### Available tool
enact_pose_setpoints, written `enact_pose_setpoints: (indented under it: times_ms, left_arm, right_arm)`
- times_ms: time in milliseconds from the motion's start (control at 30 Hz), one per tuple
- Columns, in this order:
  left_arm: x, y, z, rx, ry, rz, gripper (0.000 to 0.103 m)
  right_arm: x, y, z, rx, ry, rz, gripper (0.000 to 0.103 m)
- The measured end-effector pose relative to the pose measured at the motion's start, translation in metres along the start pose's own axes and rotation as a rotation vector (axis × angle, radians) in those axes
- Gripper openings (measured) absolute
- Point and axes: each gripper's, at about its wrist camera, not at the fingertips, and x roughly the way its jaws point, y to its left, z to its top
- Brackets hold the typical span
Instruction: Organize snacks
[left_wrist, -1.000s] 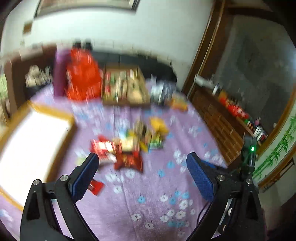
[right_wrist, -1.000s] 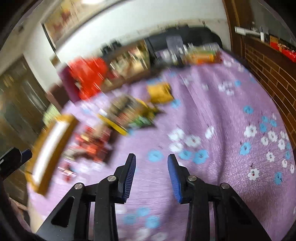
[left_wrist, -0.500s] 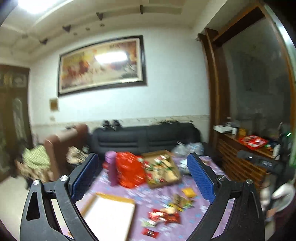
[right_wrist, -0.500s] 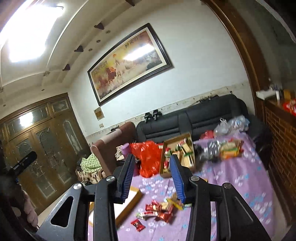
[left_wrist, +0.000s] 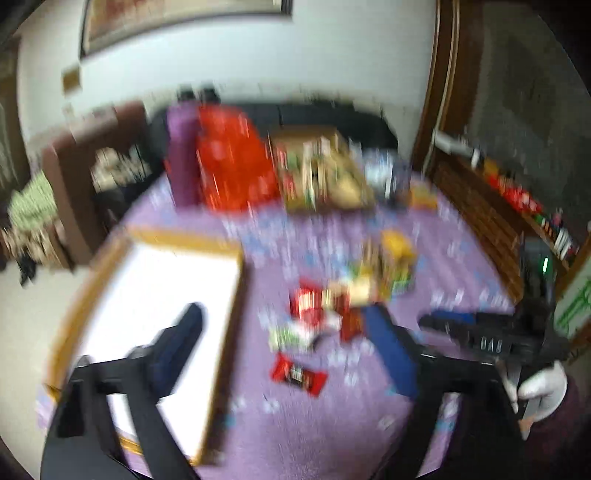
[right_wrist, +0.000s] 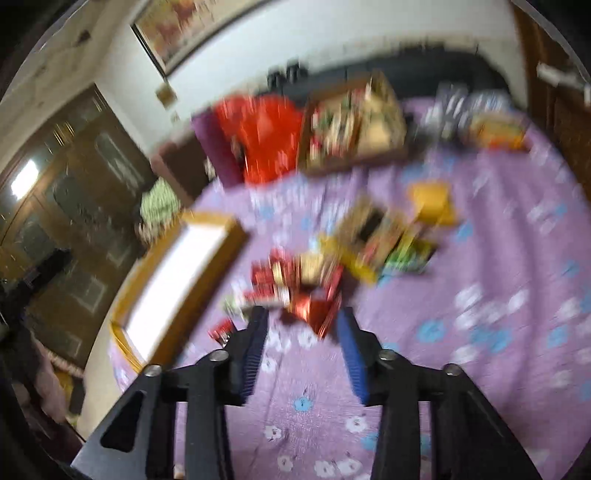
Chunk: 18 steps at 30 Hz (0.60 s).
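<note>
Closest to the cameras, left gripper (left_wrist: 284, 345) hangs wide open and right gripper (right_wrist: 301, 326) half open, both empty above the purple floral cloth (right_wrist: 498, 258). Looks like pre-pick: next is dropping onto the snack pile (right_wrist: 295, 280), white tray (left_wrist: 162, 295) beside it, snack box (right_wrist: 351, 125) farther back.

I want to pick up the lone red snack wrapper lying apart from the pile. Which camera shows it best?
The left wrist view: the red wrapper lies whole and unobstructed on the purple cloth, between the open left gripper fingers. In the right wrist view it is small, blurred, and partly hidden by the right gripper finger.
</note>
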Motion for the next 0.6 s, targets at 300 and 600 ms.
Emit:
enact_pose_setpoints:
  times_ms: [300,600]
  left_arm:
    - [0.088,-0.012,-0.065,-0.032,0.208,-0.031,0.064]
    - [0.108,-0.025,-0.068,0.006,0.197,-0.038,0.041]
  right_arm:
    - [0.064,0.007,0.010,-0.131,0.014,-0.031,0.042]
    - [0.087,0.027,0.004,-0.278,0.029,-0.084,0.043]
